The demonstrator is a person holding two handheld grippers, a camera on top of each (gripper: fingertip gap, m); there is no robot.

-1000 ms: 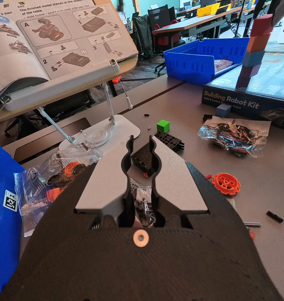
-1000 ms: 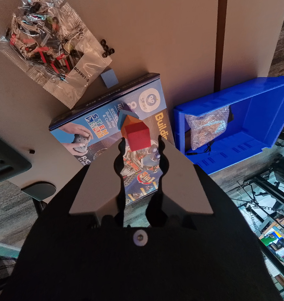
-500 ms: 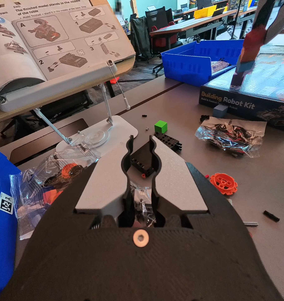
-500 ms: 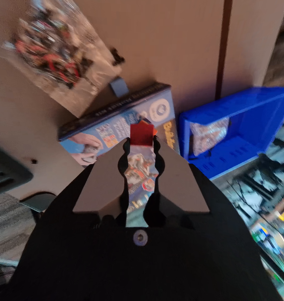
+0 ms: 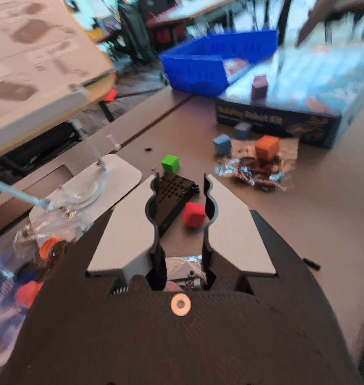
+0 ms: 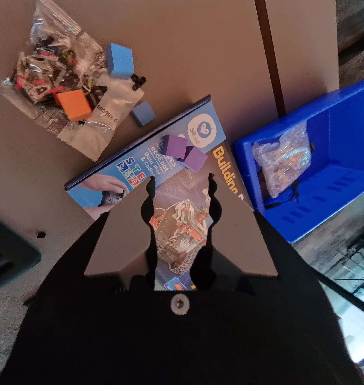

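Above kit box [image 6: 197, 212], spread, empty hand-held gripper [image 6: 180, 179]

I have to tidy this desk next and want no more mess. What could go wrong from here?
The red cube lies between the open left gripper's fingers, beside the black plate; a nudge could send it rolling. The orange cube sits on a crinkly parts bag and may slide off. Two purple cubes on the box, just ahead of the open right gripper, could be knocked off.

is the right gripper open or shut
Open: the right gripper has its fingertips well apart, gripping nothing, with the kit box showing through the gap.
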